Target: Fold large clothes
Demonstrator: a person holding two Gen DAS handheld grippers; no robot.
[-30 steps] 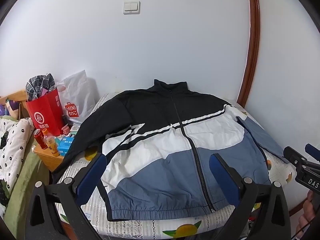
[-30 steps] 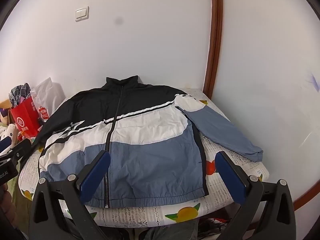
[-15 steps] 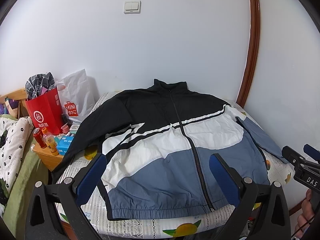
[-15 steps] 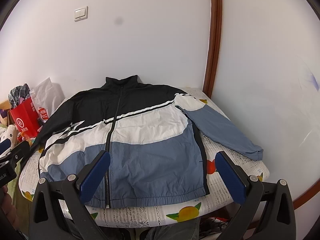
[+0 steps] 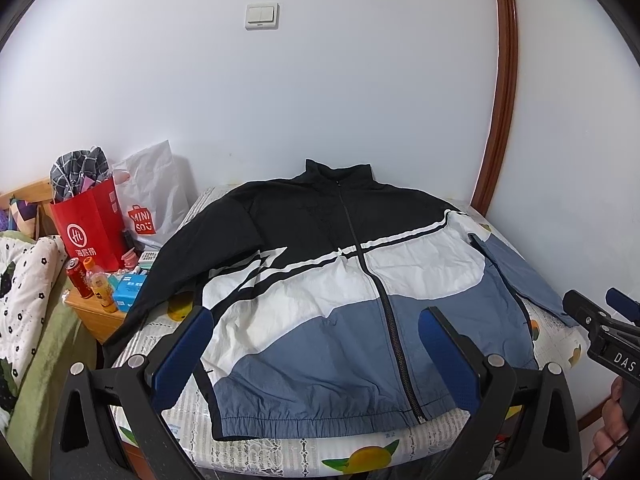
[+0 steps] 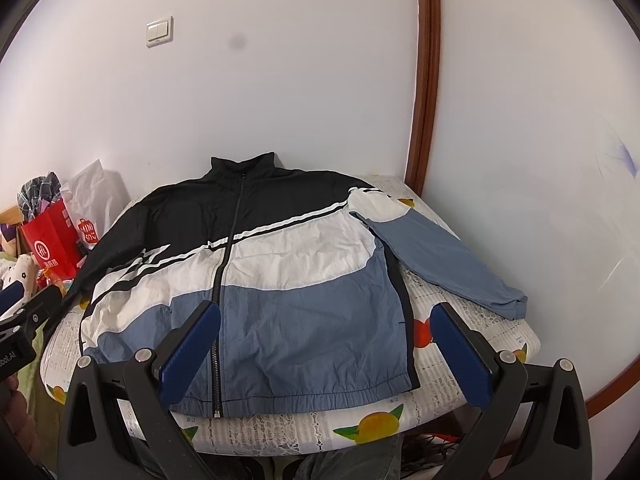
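A plain white wall backs a small table (image 6: 472, 364) covered in a fruit-print cloth, and spread flat across it, zipped up with collar toward the wall, lies the jacket (image 6: 280, 280) — black at the shoulders, white through the chest, blue at the hem. Its blue sleeve (image 6: 444, 260) angles off to the right of the jacket's body and rests on the cloth; the black sleeve (image 5: 168, 264) trails off the left edge, toward the red shopping bag (image 5: 90, 228) on a low stand. The left gripper (image 5: 316, 356) and right gripper (image 6: 324, 348) both hang short of the hem, jaws spread wide, nothing between them. The fabric looks like thin, crinkly shell cloth — light, limp, probably slick, so a fold may slide. I would pinch at a cuff or the gathered hem, where the material is thicker, and bring the sleeves in first.
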